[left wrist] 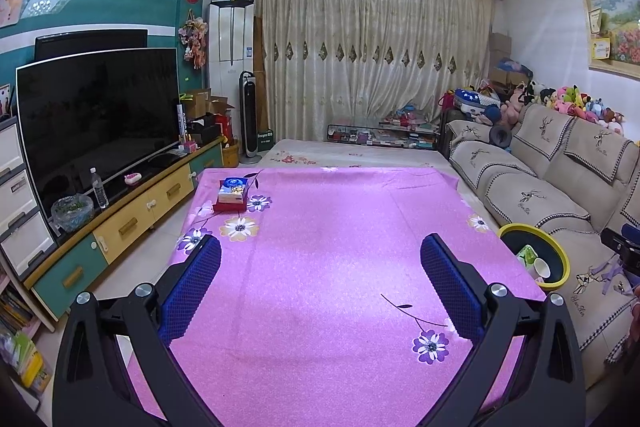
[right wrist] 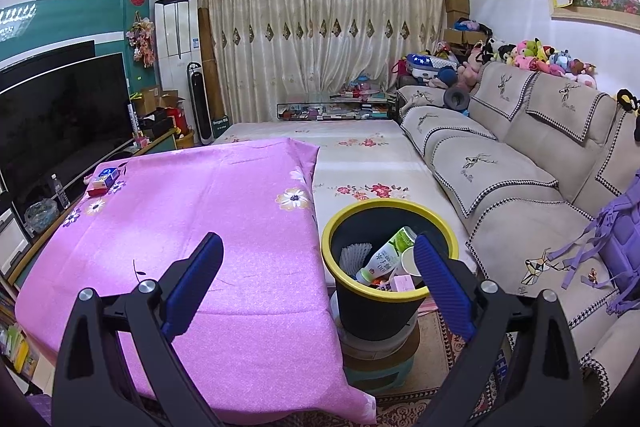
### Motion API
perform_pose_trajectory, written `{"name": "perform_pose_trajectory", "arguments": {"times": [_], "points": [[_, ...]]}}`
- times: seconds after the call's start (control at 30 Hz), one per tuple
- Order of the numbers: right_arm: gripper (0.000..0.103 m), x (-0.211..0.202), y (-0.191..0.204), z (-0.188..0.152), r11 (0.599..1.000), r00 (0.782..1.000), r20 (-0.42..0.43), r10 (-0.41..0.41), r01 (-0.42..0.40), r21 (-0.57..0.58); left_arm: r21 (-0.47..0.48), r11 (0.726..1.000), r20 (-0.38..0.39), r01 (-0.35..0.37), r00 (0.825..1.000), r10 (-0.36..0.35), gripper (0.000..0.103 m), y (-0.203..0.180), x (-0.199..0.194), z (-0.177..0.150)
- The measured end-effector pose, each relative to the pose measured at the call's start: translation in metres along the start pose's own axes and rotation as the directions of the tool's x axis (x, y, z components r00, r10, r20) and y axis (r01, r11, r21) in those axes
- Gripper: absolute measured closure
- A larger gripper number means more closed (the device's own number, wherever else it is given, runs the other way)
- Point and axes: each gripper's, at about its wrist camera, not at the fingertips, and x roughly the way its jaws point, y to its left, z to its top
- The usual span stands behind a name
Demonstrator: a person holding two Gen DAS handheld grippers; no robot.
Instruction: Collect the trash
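Flanking the table (right wrist: 240, 211), trash bin (right wrist: 376, 311) abuts the sofa (right wrist: 520, 195), seemingly.

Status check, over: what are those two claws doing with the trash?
Left gripper open, empty. Right gripper open, empty. Bin holds bottle, cup. Nothing blocking.

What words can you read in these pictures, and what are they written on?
Nothing can be read for certain.
Green and white bottle in the bin: printed characters, too blurred.
Blue box on the pink cloth: print too small.
Sofa covers: stitched cursive, unreadable.
Green box by the tower fan: white lettering, blurred.
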Motion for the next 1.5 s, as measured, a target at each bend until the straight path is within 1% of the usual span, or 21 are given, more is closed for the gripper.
{"name": "perform_pose_trajectory", "arguments": {"times": [1.37, 1.5], "points": [[0.012, 0.0028, 0.0002, -0.0001, 1.000, 1.000, -0.004, 0.004, -0.004, 0.004, 0.011, 1.000, 0.002, -0.005, 1.000, 0.005, 0.005, -0.0031, 0.0023, -0.0001], [0.012, 0.0061, 0.0055, -0.0029, 1.000, 1.000, -0.008, 0.005, -0.005, 0.004, 0.010, 1.000, 0.002, -0.007, 1.000, 0.007, 0.005, -0.0027, 0.0030, 0.0001]]}}
